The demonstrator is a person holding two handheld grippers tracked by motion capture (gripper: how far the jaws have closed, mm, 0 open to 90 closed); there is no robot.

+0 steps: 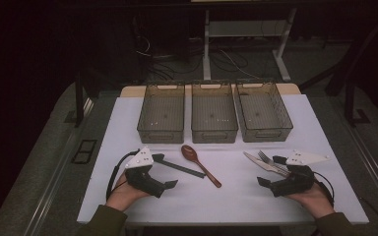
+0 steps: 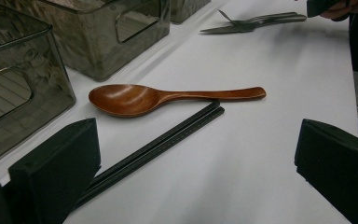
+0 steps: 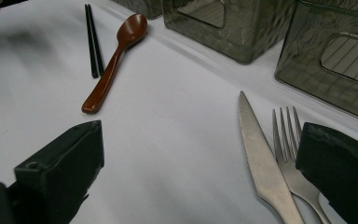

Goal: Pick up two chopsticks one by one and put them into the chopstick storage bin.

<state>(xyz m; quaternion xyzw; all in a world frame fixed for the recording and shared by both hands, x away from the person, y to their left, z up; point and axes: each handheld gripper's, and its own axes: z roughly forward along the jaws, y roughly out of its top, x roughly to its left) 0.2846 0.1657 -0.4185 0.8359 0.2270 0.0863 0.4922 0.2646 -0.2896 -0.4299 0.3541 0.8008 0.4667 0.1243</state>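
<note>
White and flat, the surface (image 1: 226,196) sits in a dim room with cables and desk legs on the floor behind it. On its near left, the left claw (image 1: 165,172) rests with jaws spread wide and nothing between them; its near jaw stands just over the thick end of the pair of slim black chopsticks (image 2: 158,142), which run away from it across the sheet. Just beyond them lies the brown wooden spoon (image 2: 168,97), its handle touching the chopsticks' far tips, its bowl toward the bins. On the near right, the right claw (image 1: 270,172) is likewise released and empty, one jaw hanging over the handle of the silver metal fork (image 3: 291,154). Beside the fork, almost touching, lies the silver table knife (image 3: 261,158), blade pointing toward the bins. Along the far edge stand three smoky clear plastic bins (image 1: 214,118) side by side, with cut-out handles. Both hands come in from the near edge, in olive sleeves.
</note>
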